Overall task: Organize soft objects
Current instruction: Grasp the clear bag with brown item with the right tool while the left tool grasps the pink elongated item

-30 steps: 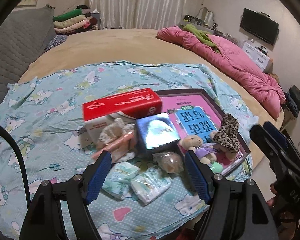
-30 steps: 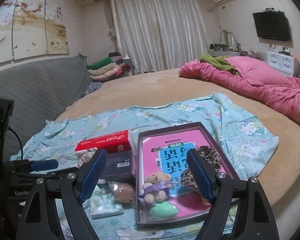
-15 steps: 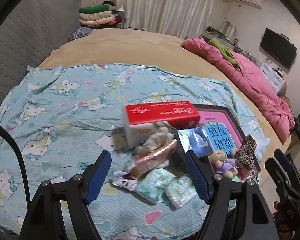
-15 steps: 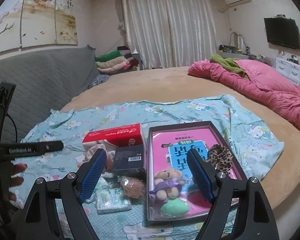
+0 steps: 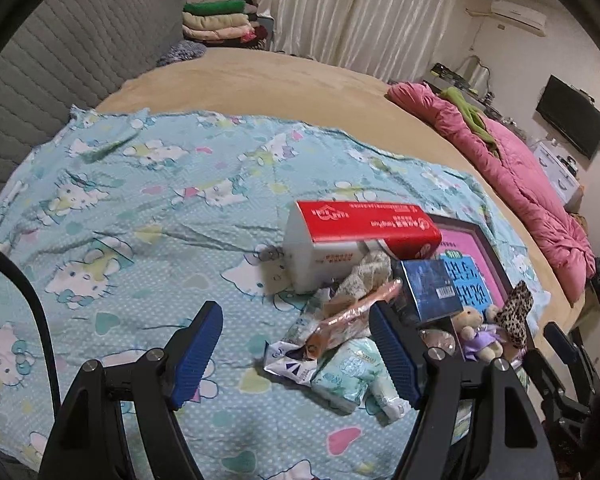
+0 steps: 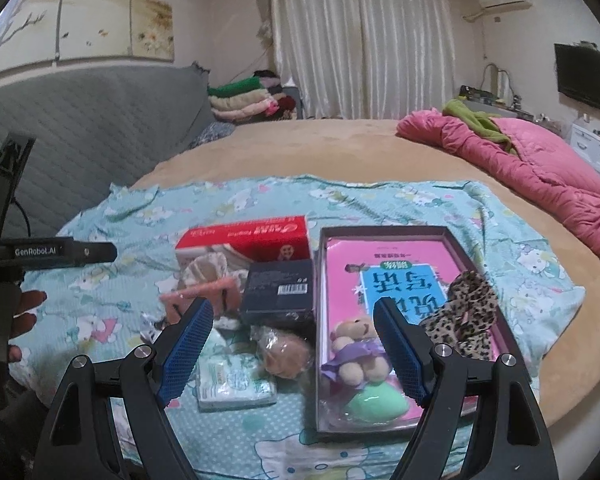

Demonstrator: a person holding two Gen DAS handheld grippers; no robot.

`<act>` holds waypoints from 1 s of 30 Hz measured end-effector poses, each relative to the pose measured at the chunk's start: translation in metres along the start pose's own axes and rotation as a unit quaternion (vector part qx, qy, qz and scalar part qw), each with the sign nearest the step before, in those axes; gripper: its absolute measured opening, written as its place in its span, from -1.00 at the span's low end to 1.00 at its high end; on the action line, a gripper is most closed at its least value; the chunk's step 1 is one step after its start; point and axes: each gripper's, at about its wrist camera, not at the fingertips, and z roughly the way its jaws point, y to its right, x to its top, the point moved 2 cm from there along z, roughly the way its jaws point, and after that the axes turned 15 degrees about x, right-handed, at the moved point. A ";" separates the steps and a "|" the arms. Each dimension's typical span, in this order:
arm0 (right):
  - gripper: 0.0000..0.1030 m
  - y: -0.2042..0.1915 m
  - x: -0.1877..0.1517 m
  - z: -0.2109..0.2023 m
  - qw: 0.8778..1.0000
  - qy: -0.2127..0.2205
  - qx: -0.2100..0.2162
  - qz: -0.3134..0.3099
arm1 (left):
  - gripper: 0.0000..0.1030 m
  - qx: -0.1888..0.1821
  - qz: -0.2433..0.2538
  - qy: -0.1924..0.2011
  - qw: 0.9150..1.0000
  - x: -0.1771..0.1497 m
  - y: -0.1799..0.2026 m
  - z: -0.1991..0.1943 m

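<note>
A dark tray (image 6: 384,231) with a pink book holds a small teddy bear (image 6: 356,350), a green egg-shaped sponge (image 6: 374,402) and a leopard-print cloth (image 6: 466,322). Left of it lie a wrapped bun (image 6: 286,354), tissue packs (image 6: 230,380), a pink packet (image 5: 348,312), a dark blue box (image 6: 280,294) and a red and white box (image 6: 246,240). My right gripper (image 6: 294,354) is open, above the bun and bear. My left gripper (image 5: 296,350) is open, over the tissue packs (image 5: 350,370) and wrappers; the bear (image 5: 476,330) is to its right.
Everything rests on a light blue cartoon-print sheet (image 5: 120,216) over a tan round bed (image 6: 300,140). A pink quilt (image 6: 540,172) lies at the right. A grey padded headboard (image 6: 80,120) and folded clothes (image 6: 244,98) are at the far left.
The left gripper has swung left and pulled back, so the pile now sits to its right. The right gripper has drawn back slightly. Both stay open.
</note>
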 end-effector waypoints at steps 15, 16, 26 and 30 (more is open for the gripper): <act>0.62 0.009 -0.022 0.055 0.997 -0.065 -0.020 -0.021 | 0.46 -0.045 0.080 -0.028 0.995 -0.024 0.040 0.054; 0.62 0.009 -0.023 0.057 0.997 -0.067 -0.022 -0.025 | 0.46 -0.047 0.082 -0.028 0.995 -0.023 0.042 0.056; 0.62 0.005 -0.034 0.091 0.989 -0.109 -0.042 -0.095 | 0.39 -0.078 0.095 -0.026 0.992 -0.021 0.050 0.066; 0.62 0.000 -0.040 0.102 0.982 -0.121 -0.055 -0.137 | 0.35 -0.086 0.092 -0.027 0.992 -0.021 0.049 0.068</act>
